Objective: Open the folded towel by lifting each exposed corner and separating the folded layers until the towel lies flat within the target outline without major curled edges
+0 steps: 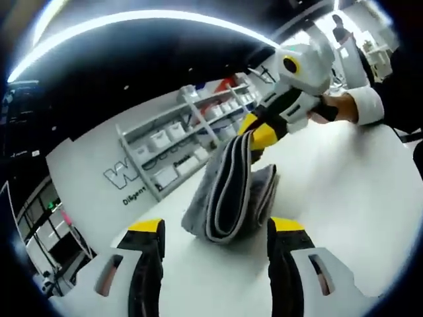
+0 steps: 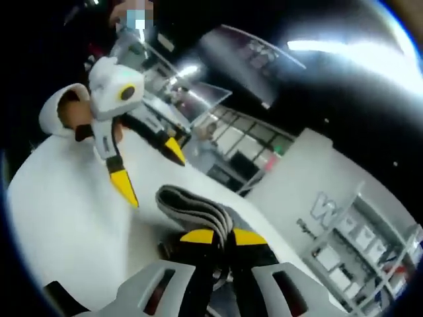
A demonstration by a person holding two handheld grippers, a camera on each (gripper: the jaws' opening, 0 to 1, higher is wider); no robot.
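Standing partly lifted off the smooth white tabletop [image 1: 357, 198], the thick grey folded towel with pale piped edges [image 1: 228, 191] rises as a stack of soft layers, its rounded fold resting on the table and its upper end pinched. Bare table spreads wide on every side of it, with open room toward the near edge and toward the white shelving rack of small boxes [image 1: 185, 142] behind.

The right gripper, white-bodied with black jaws and yellow tips [image 2: 223, 238], has its jaws closed tight on the towel's layered edge; the left gripper view shows those yellow tips at the towel's top, a hand in a white sleeve [image 1: 344, 105] behind them.

The left gripper of the same make [image 1: 215, 228] hangs just short of the towel with jaws spread wide, holding nothing; in the right gripper view it hovers beside the striped, ribbed folds.
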